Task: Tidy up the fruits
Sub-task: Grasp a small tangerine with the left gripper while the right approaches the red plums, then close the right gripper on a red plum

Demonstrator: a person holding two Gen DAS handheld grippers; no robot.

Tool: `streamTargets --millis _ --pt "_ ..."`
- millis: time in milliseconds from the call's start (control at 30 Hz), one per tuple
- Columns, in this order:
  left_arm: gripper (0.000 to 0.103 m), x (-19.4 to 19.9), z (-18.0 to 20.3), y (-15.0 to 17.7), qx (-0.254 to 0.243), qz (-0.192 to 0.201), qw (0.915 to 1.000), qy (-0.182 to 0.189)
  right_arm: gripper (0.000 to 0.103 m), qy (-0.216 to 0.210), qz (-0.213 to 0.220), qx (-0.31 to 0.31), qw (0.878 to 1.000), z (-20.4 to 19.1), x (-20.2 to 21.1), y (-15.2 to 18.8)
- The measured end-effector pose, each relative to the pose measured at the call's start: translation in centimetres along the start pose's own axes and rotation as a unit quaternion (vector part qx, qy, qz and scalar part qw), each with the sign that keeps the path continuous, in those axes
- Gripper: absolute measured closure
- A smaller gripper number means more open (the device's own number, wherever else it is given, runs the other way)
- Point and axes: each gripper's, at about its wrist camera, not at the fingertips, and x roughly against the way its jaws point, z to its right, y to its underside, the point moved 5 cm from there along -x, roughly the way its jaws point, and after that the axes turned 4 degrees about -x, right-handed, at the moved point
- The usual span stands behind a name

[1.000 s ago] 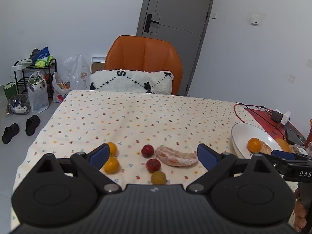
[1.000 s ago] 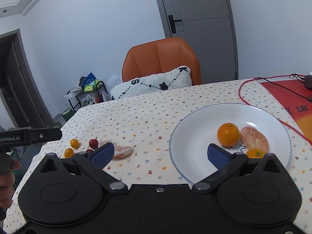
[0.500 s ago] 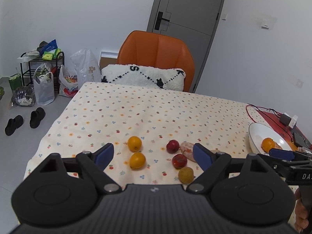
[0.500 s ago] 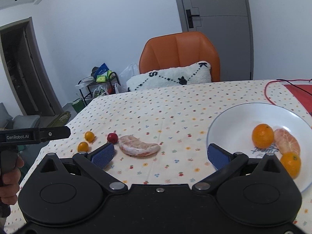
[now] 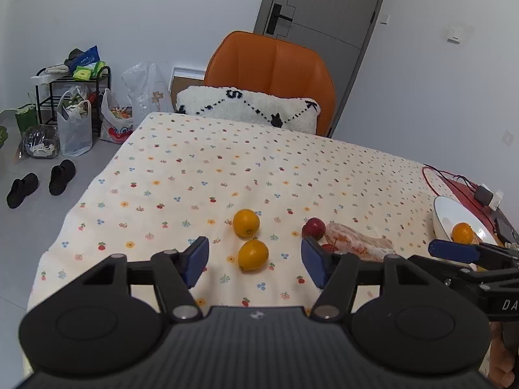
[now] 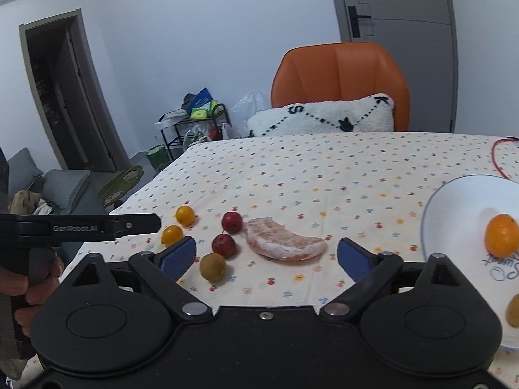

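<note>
Left gripper (image 5: pixel 254 259) jaws apart over two kumquats (image 5: pixel 253 254) on the floral-clothed desk (image 5: pixel 292 168), right gripper (image 6: pixel 266 257) jaws apart before peeled pomelo segment (image 6: pixel 285 243), two red fruits (image 6: pixel 224 245), white plate (image 6: pixel 454 201) holding an orange (image 6: pixel 501 235), orange chair (image 6: pixel 340 77) behind

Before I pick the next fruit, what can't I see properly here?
- Plate: cut by the right edge, right wrist view; its fruit count is unknown.
- Lower red fruit: left wrist view, mostly behind the left gripper.
- Brownish fruit: hidden entirely in that view.
</note>
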Motion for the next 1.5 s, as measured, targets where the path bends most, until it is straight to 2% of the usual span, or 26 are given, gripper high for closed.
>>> streamTargets --millis 333,533,600,1000,1233,1300,1500 --pt "0.057 -2.5 -0.5 0.5 0.007 -0.020 0.9997 0.010 0.034 -0.026 -0.031 0.012 0.999 -1.9 -2.6 0.5" --pt "0.071 -3.2 -0.6 0.5 0.007 -0.025 0.9996 0.014 0.047 -0.044 -0.055 0.013 0.997 -2.9 -4.3 1.1" --pt "0.080 -3.2 -0.6 0.5 0.009 -0.025 0.9995 0.016 0.047 -0.049 -0.060 0.015 0.997 -3.2 -4.8 1.2" --pt "0.081 -2.2 -1.7 0.5 0.018 -0.019 0.9996 0.012 0.048 -0.044 -0.061 0.010 0.997 -3.9 -6.7 1.1" --pt "0.081 -1.6 -2.4 0.5 0.026 -0.014 0.9995 0.007 0.064 -0.029 -0.062 0.016 0.998 -4.4 -8.1 0.8" --pt "0.081 -1.5 -2.4 0.5 0.026 -0.013 0.9995 0.008 0.079 -0.025 -0.063 0.017 0.998 -4.4 -8.2 0.7" --pt "0.081 -0.7 -1.7 -0.2 0.022 -0.002 0.9997 0.013 0.079 -0.035 -0.049 0.018 0.998 -4.4 -7.1 0.2"
